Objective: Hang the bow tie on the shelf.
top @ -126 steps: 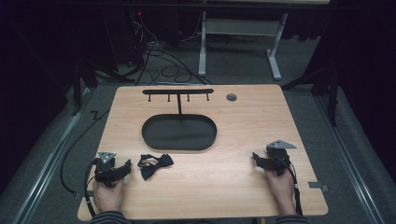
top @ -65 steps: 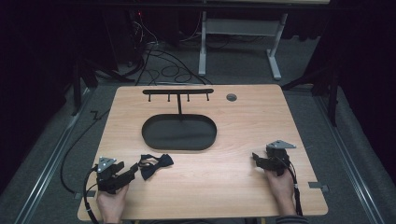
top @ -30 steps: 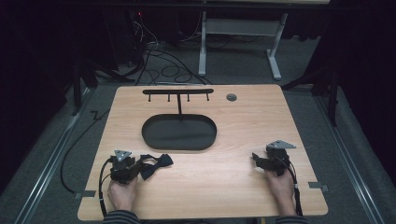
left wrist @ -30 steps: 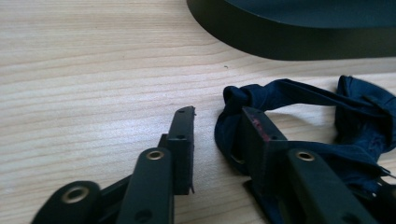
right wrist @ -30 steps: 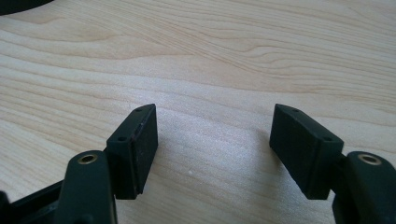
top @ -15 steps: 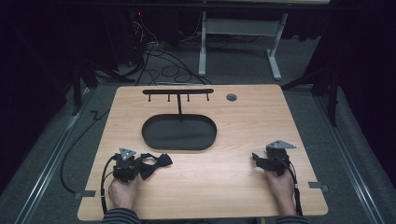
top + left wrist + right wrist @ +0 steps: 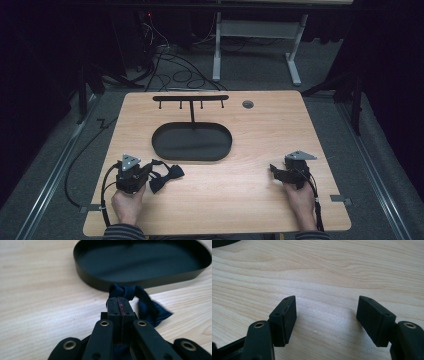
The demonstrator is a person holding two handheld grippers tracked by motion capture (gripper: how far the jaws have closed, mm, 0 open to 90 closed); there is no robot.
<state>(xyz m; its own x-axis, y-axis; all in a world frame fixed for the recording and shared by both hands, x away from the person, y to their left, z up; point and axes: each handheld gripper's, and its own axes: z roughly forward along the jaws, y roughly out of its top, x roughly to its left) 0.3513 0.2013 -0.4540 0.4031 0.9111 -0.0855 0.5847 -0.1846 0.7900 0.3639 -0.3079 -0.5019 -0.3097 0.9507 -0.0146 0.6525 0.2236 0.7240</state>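
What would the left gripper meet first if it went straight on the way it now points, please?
Probably the near wall of the black oval tray, just past the dark bow tie that the left gripper is clamping; depth is uncertain.

bow tie (image 7: 146,307) | near part hidden under left tool (image 7: 117,305)

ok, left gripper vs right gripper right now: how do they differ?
The left gripper has its jaws shut on the dark blue bow tie; the right gripper has its jaws wide apart with nothing between them. The left sits by the black oval tray, the right over bare table. Both are hand-held, low over the near edge.
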